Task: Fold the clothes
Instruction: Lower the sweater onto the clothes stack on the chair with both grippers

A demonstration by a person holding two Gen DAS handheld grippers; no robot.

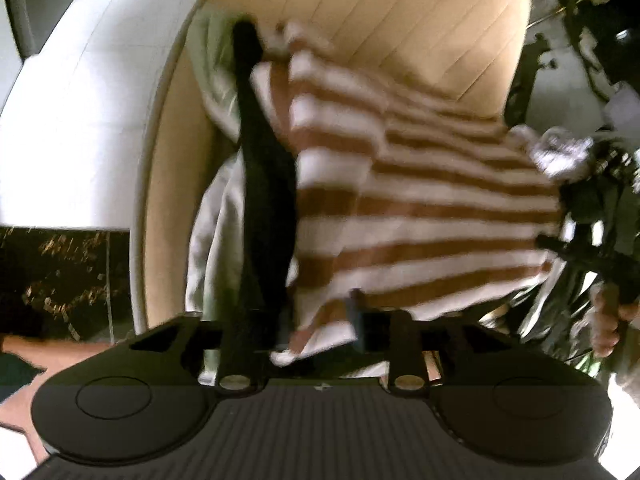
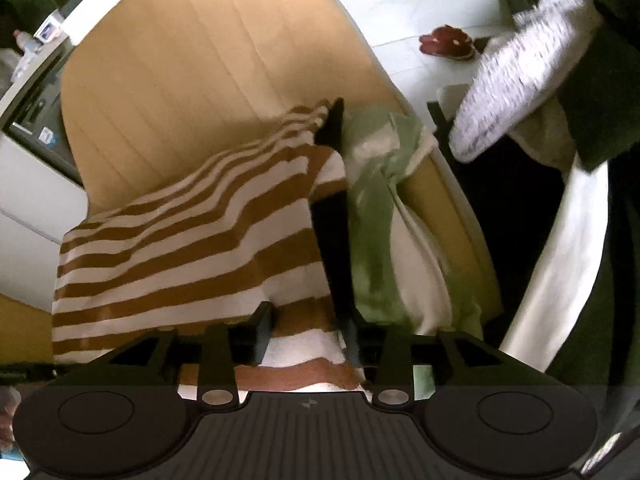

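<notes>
The brown-and-white striped garment (image 2: 192, 248), a soft knit, drapes over the tan ribbed seat (image 2: 180, 60) beside crumpled pale green cloth (image 2: 372, 216), its edges between the parted fingers of the left gripper (image 1: 304, 184) and right gripper (image 2: 296, 216), whose grip I cannot tell, while only the right view shows a red slipper (image 2: 448, 44).

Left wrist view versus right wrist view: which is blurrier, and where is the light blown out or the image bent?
Left wrist view: the striped cloth is smeared by motion, and the white floor at left is blown out. Right wrist view: the stripes are sharper, only the speckled sleeve at top right streaks. Both views: fisheye curves the tan table edge.
</notes>
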